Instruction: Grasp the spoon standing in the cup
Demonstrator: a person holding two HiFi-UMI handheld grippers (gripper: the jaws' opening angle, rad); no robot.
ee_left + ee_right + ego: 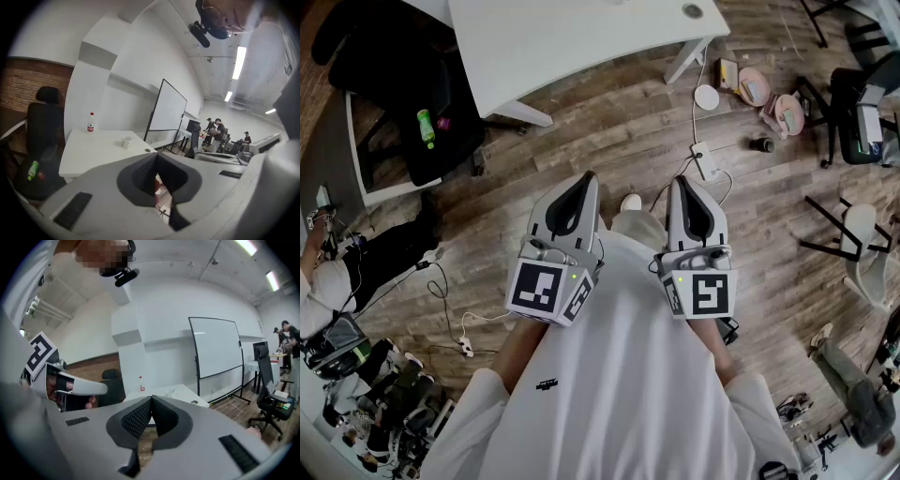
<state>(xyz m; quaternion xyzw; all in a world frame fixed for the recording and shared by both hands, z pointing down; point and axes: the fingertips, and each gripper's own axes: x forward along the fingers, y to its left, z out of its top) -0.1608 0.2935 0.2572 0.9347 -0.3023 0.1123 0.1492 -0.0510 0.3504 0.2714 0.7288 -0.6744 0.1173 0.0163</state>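
In the left gripper view a small white cup [125, 142] stands on the white table [93, 152], well away from me; the spoon in it is too small to make out. It shows only faintly as the cup [170, 391] in the right gripper view. The head view shows the table [581, 37] without the cup. I hold both grippers close to my chest, over the wooden floor. The left gripper [586, 178] [157, 155] has its jaws together, with nothing between them. The right gripper [682, 181] [151, 398] is shut and empty too.
A bottle with a red cap [90, 123] stands at the table's far side. A black office chair [394, 84] holding a green bottle [425, 128] sits left of the table. A power strip [706, 161], cables and pink items [755, 86] lie on the floor. People stand far off [215, 131].
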